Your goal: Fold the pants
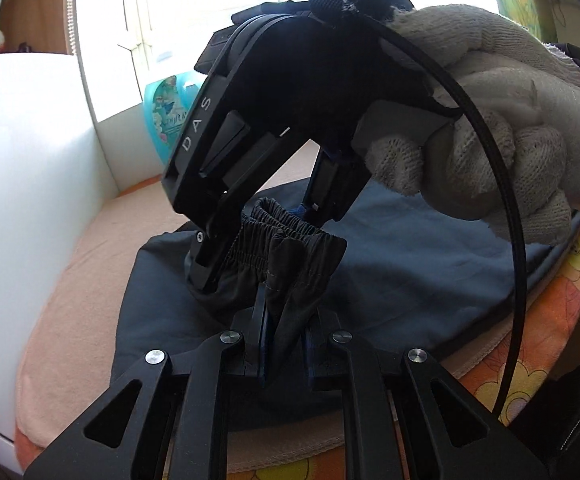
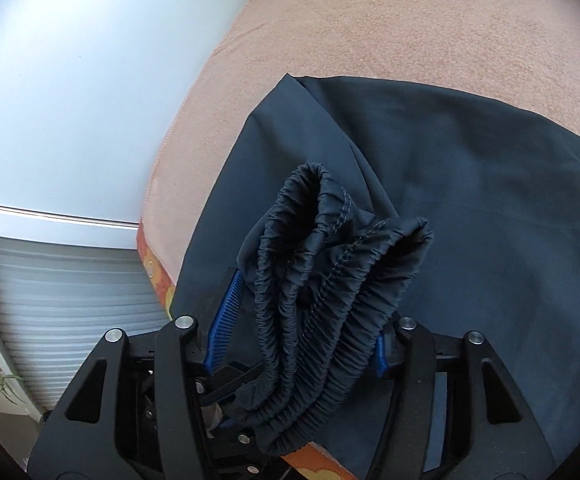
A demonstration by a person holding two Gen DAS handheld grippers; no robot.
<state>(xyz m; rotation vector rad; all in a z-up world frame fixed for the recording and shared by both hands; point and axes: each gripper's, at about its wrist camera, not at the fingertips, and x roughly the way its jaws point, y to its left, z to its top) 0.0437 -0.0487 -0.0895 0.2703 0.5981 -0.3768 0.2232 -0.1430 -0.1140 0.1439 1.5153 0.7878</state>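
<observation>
Right wrist: tool (image 2: 302, 340) around waistband (image 2: 330, 264)

A home: floral bedsheet (image 1: 538, 320), peach towel (image 2: 410, 32), detergent bottle (image 1: 166, 116) by window (image 1: 138, 20)

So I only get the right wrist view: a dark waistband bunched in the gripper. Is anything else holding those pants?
Observer: Yes. The left gripper is pinched shut on the waistband, close to the right gripper.
Operator: And who carries the right one?
Observer: A hand in a white knit glove wraps around its handle.
Operator: Anything behind it?
Observer: A teal bottle stands in the white corner under a bright window.
</observation>
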